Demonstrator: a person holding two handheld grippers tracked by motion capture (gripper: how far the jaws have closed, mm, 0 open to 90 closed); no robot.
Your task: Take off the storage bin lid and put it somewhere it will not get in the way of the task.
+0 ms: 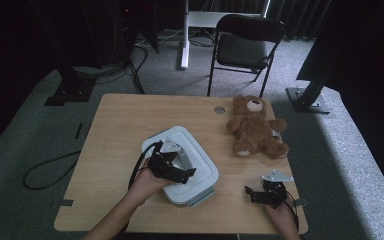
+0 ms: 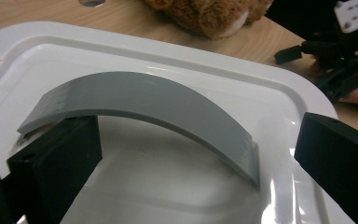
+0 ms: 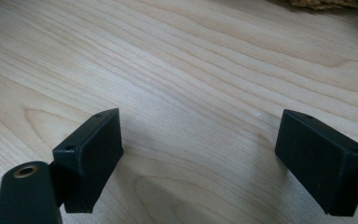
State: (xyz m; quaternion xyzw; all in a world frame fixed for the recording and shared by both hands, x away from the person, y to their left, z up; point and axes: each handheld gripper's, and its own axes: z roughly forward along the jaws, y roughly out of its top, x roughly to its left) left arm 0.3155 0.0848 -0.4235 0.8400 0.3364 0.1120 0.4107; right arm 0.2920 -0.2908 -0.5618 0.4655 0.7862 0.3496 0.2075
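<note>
left gripper (image 1: 172, 170) released around the grey handle (image 2: 144, 107) of the white lid (image 2: 279, 100); closing off-centre may slip off. right gripper (image 1: 266, 194) released.

Lidded box (image 1: 192, 165) near table (image 1: 125, 125) centre; teddy bear (image 1: 256, 127) behind-right; chair (image 1: 247, 42) beyond far edge.

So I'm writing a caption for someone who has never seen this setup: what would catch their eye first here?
Probably the white lidded box near the middle of the wooden table, with the left gripper held open around its grey arched handle. Next comes the brown teddy bear lying at the table's far right. The right gripper sits open over bare wood near the front right corner.
</note>
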